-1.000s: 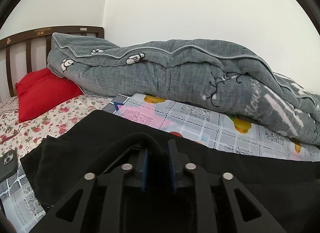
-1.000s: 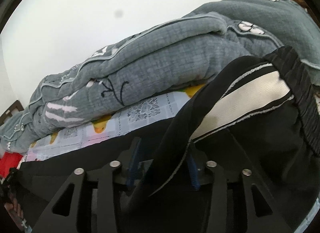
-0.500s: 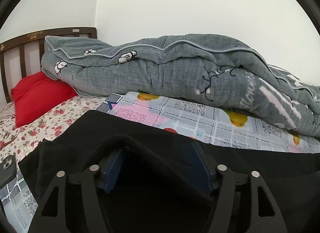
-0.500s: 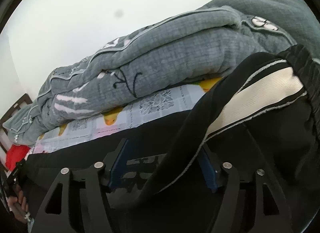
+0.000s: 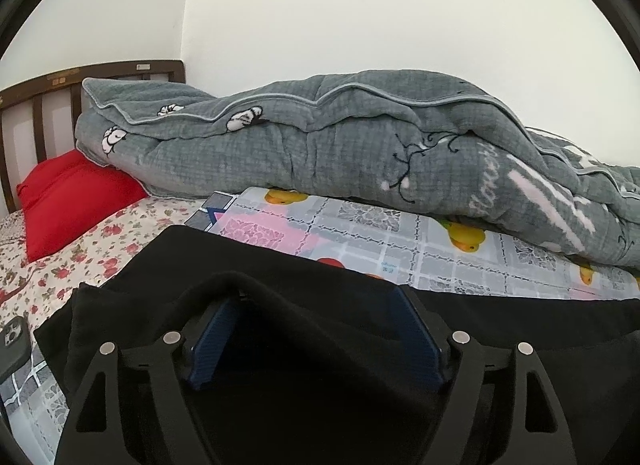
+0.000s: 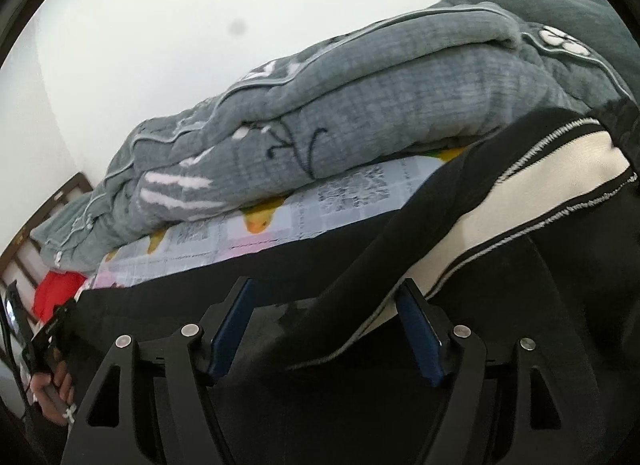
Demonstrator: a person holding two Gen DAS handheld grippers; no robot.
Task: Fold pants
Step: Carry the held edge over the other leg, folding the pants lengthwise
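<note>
The black pants (image 5: 280, 265) lie folded lengthwise across the patterned sheet. My left gripper (image 5: 316, 341) is open, its blue pads (image 5: 212, 341) spread wide, with a hump of black pants fabric lying loose between them. In the right wrist view the pants (image 6: 560, 265) show a cream side stripe (image 6: 520, 209) near the waistband. My right gripper (image 6: 332, 329) is open too, pads (image 6: 420, 341) apart, with a fold of the striped edge draped between them, ungripped.
A grey quilt (image 5: 360, 153) is bunched along the wall behind the pants. A red pillow (image 5: 72, 201) and wooden headboard (image 5: 36, 105) stand at the left. A phone (image 5: 12, 345) lies at the left edge. The duck-print sheet (image 5: 400, 237) shows beyond the pants.
Both grippers were shut on pants fabric a second ago and have opened wide, letting the fabric go. The pants have settled onto the bed.
</note>
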